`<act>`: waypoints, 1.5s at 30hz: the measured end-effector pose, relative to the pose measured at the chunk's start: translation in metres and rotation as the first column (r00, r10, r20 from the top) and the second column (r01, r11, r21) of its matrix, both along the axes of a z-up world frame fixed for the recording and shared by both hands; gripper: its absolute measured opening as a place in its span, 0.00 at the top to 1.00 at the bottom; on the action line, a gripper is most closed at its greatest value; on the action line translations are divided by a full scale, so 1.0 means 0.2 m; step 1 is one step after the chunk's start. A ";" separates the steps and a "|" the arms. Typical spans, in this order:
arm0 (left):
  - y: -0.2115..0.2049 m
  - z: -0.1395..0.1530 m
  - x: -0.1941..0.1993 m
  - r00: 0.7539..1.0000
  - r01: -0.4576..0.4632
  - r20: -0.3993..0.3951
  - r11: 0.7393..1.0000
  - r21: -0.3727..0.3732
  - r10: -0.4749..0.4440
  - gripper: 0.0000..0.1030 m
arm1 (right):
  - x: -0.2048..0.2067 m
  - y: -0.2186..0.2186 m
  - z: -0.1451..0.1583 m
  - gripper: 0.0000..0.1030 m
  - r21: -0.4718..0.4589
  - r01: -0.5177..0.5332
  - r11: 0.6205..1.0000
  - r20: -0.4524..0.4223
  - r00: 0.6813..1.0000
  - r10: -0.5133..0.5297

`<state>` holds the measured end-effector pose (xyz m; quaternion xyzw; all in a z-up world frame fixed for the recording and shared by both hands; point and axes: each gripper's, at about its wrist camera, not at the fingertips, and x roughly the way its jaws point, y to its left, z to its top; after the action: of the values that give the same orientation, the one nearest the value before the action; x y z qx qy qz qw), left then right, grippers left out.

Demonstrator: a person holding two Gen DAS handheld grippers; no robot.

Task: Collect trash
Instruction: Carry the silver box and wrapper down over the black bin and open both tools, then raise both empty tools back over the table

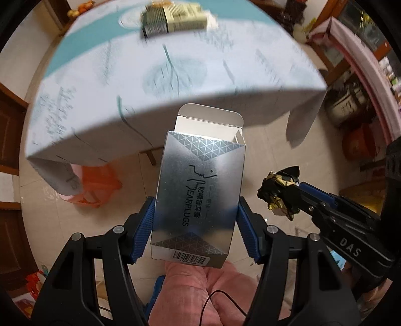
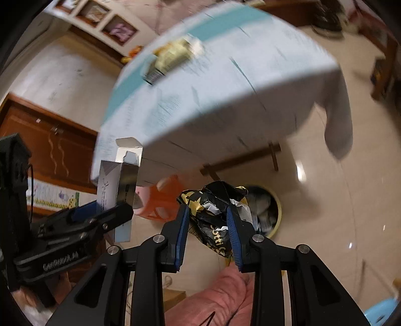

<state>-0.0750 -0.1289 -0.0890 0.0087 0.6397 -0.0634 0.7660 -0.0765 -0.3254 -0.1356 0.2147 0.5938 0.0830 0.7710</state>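
Trash is in both our grips now, away from the counter (image 1: pixel 175 75). Our left hand-held gripper (image 1: pixel 195 220) pinches the silver box (image 1: pixel 198 190), its long side pointing at the counter, open flap first. Our right hand-held gripper (image 2: pixel 208 225) pinches the crumpled wrapper (image 2: pixel 213 208). Next we need the round bin (image 2: pixel 275 213) below the counter.

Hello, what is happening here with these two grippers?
A person is collecting trash with a gripper in each hand. The left gripper is shut on an empty silver earplugs box whose top flap is open. The right gripper is shut on a crumpled black and gold wrapper. Both are off the table, above the floor; one more box lies on it.
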 end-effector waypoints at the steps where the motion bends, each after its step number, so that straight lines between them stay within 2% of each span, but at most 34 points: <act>1: -0.01 -0.08 -0.01 1.000 0.009 -0.008 1.000 -0.007 -0.009 0.42 | -0.01 0.00 -0.07 0.71 0.001 0.014 1.000 -0.015 1.000 -0.014; 7: -0.01 -0.50 -0.01 0.999 0.041 -0.001 0.999 -0.034 -0.041 0.41 | -0.01 0.01 -0.54 0.71 0.002 0.080 0.997 -0.090 0.993 -0.079; 10: -0.01 -0.78 0.00 0.998 0.034 -0.047 0.997 -0.071 -0.037 0.41 | -0.01 0.02 -0.79 0.71 -0.002 0.109 0.994 -0.117 0.987 -0.108; 16: 0.00 -1.13 0.05 0.997 0.046 -0.063 0.996 -0.076 -0.051 0.39 | 0.00 0.03 -1.20 0.67 0.017 0.170 0.985 -0.168 0.972 -0.165; 19: 0.00 -1.28 0.06 0.993 0.051 -0.101 0.997 -0.065 -0.057 0.38 | 0.00 0.03 -1.34 0.64 0.031 0.197 0.980 -0.203 0.961 -0.187; 21: 0.02 -1.34 0.06 0.993 0.039 -0.106 0.997 -0.072 -0.047 0.30 | -0.01 0.03 -1.39 0.63 0.019 0.202 0.979 -0.206 0.959 -0.194; 23: 0.04 -1.38 0.08 0.994 0.031 -0.105 0.996 -0.080 -0.040 0.23 | -0.02 0.02 -1.43 0.54 0.015 0.216 0.976 -0.209 0.955 -0.209; 25: 0.06 -1.40 0.07 0.994 0.028 -0.105 0.997 -0.078 -0.037 0.23 | -0.02 0.00 -1.44 0.50 0.009 0.235 0.972 -0.209 0.951 -0.228; 30: 0.09 -1.32 0.05 0.996 0.032 -0.077 0.998 -0.060 -0.036 0.22 | -0.03 -0.03 -1.40 0.50 -0.008 0.233 0.972 -0.213 0.950 -0.230; 34: 0.11 -1.16 0.04 0.999 0.034 -0.040 0.998 -0.050 -0.036 0.22 | -0.03 -0.01 -1.26 0.50 -0.020 0.222 0.975 -0.201 0.954 -0.221; 38: 0.11 -0.96 0.03 0.999 0.036 -0.029 0.998 -0.051 -0.037 0.22 | -0.03 0.01 -1.06 0.48 -0.023 0.210 0.977 -0.183 0.960 -0.211; 45: 0.13 -0.45 -0.03 0.998 0.045 0.044 0.998 -0.034 -0.044 0.22 | -0.03 0.06 -0.57 0.41 -0.038 0.150 0.988 -0.131 0.979 -0.154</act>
<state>-0.0804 -0.1025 -0.1791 0.0106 0.6215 -0.0915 0.7780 -0.0824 -0.3132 -0.2503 0.2536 0.6269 0.0008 0.7366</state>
